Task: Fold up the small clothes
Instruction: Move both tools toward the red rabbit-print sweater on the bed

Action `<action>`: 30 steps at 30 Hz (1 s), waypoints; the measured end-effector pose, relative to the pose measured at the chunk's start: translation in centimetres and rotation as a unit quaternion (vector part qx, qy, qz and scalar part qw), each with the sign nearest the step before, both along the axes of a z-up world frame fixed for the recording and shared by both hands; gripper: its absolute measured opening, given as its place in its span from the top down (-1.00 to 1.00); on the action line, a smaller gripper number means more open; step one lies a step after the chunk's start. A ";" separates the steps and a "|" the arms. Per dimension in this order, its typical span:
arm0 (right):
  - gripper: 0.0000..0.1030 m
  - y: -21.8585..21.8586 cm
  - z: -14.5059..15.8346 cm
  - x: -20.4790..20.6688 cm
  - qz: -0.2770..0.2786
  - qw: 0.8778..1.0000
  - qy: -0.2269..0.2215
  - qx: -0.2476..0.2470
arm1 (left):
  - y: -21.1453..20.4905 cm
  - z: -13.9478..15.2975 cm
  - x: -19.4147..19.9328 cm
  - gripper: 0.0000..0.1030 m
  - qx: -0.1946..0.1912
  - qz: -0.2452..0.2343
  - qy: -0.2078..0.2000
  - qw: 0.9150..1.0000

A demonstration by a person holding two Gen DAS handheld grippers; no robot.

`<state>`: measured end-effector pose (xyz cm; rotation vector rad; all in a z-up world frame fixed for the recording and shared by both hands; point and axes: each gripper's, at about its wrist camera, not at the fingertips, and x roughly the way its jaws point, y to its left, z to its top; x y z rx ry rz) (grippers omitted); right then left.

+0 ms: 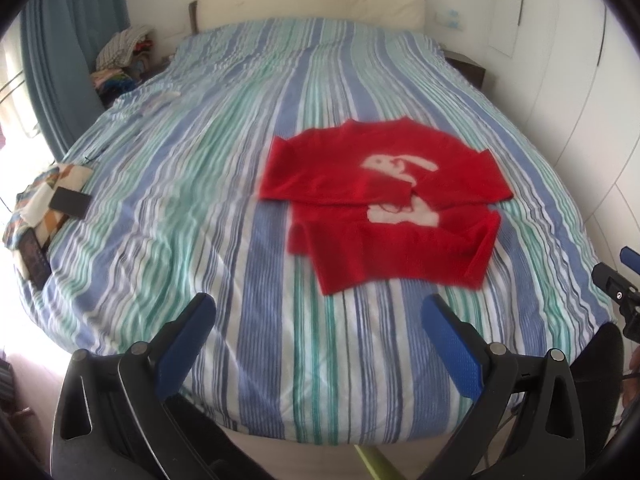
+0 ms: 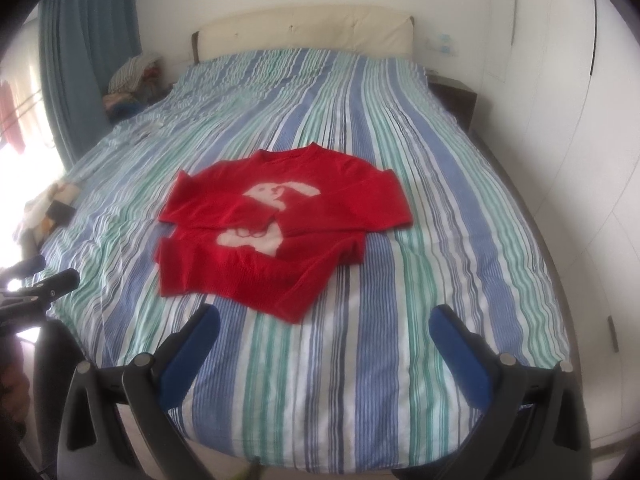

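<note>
A small red sweater (image 1: 384, 208) with a white rabbit on its front lies flat on the striped bedspread (image 1: 200, 184), both sleeves folded across its chest. In the right wrist view the sweater (image 2: 276, 232) sits left of centre. My left gripper (image 1: 318, 312) hovers open above the bed's near edge, short of the sweater's hem, nothing between its blue pads. My right gripper (image 2: 324, 324) is also open and empty, just short of the hem. The right gripper's tip (image 1: 616, 284) shows at the far right of the left wrist view.
A patterned cloth with a dark phone (image 1: 70, 202) and a remote (image 1: 34, 258) lies at the bed's left edge. Piled clothes (image 1: 124, 56) sit by the blue curtain (image 1: 68, 52). A dark nightstand (image 1: 466, 66) and white wardrobe doors (image 2: 580, 160) stand on the right.
</note>
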<state>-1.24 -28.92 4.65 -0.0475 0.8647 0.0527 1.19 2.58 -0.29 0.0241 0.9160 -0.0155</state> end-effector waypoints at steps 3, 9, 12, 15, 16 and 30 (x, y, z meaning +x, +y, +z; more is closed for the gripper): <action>-0.99 -0.1 -0.3 0.0 -0.001 1.000 0.006 -0.002 | 0.2 -0.3 0.0 -0.99 0.003 0.004 0.004 1.000; -0.99 -0.1 -0.3 0.0 0.001 1.000 0.008 0.004 | 0.5 -0.3 -0.1 -0.99 -0.001 0.011 0.005 1.000; -0.99 -0.1 -0.2 0.1 0.001 1.000 0.008 0.006 | 0.5 -0.1 -0.1 -0.99 -0.001 0.012 0.003 1.000; -0.99 -0.1 -0.3 0.1 0.001 1.000 0.011 0.005 | 0.5 -0.2 0.0 -0.99 0.000 0.013 0.003 1.000; -0.99 -0.1 -0.3 0.1 0.001 1.000 0.011 0.005 | 0.5 -0.2 0.1 -0.99 0.000 0.014 0.004 1.000; -0.99 -0.1 -0.8 0.0 0.000 1.000 0.016 0.007 | 0.5 -0.8 0.1 -0.99 0.000 0.017 0.010 1.000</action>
